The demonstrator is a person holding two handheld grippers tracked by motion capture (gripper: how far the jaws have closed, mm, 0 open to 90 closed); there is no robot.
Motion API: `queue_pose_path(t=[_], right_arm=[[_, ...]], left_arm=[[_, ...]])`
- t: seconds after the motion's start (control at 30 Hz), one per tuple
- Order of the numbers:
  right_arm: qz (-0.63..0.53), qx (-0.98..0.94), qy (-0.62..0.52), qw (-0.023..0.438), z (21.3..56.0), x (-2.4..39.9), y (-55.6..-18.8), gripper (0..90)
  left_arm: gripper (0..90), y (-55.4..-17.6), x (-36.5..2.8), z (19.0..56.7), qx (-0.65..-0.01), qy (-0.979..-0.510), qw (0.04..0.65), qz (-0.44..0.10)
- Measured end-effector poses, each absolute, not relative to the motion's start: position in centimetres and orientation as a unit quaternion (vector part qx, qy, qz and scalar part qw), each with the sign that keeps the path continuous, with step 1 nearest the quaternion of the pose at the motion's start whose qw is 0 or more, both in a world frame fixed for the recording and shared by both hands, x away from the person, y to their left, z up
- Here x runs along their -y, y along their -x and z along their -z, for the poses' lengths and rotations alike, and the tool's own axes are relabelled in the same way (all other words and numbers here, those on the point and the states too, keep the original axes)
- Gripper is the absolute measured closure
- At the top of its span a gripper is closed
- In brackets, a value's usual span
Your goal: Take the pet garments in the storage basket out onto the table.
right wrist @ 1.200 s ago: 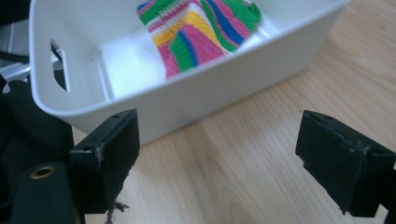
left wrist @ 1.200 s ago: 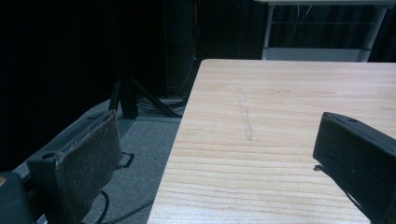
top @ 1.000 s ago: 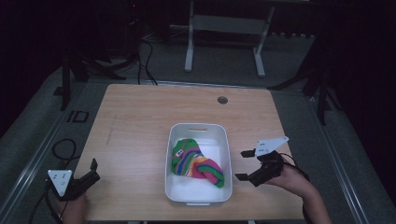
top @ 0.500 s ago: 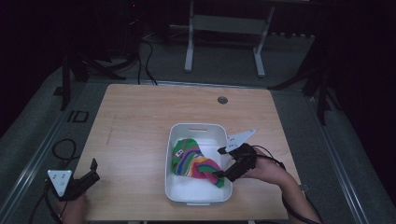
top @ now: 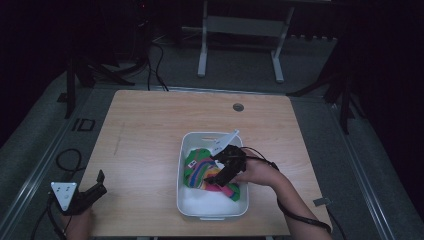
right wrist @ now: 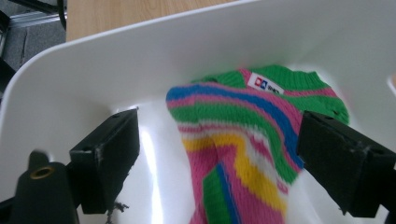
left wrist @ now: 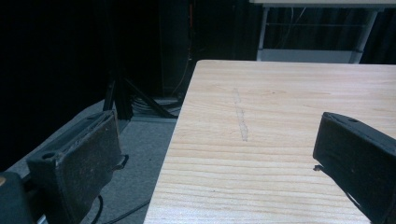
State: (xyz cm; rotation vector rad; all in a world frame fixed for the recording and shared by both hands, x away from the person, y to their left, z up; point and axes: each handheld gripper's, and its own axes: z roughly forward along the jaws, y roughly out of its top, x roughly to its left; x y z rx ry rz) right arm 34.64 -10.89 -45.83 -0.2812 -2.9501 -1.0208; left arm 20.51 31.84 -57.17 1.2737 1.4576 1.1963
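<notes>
High view dim overall: worktop (top: 150, 130) is the one lit zone, room around it falls to near black. Soft low-res look, fine detail muddy, no hard shadows on the wood. Left gripper view: wood grain sharp mid-frame, near black jaws soft, left side of frame almost black. Right gripper view much brighter: white bin (right wrist: 116, 60) wall glares, specular streaks on its floor, striped sock (right wrist: 243, 140) in decent focus, close jaws slightly blurred.

High view overlooks table (top: 150, 135); claw cameras sit close, low.
</notes>
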Motion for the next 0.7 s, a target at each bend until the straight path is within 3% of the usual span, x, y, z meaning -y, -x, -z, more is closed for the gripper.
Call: queue_pose_path(t=[0.33,0.43,0.7], right_arm=[[0.275,0.956,0.102,0.005,48.2,7.3,-36.0,13.1],[0.256,0.96,0.112,-0.016,48.9,6.5,-36.4,10.8],[0.233,0.965,0.123,0.0,50.4,5.2,-37.0,10.6]], left_arm=[[1.4,-20.5,-31.8,57.2,-0.579,-0.51,0.422,-0.476],[1.4,-20.5,-31.8,57.2,-0.578,-0.512,0.422,-0.476],[1.4,-20.5,-31.8,57.2,-0.578,-0.51,0.424,-0.476]])
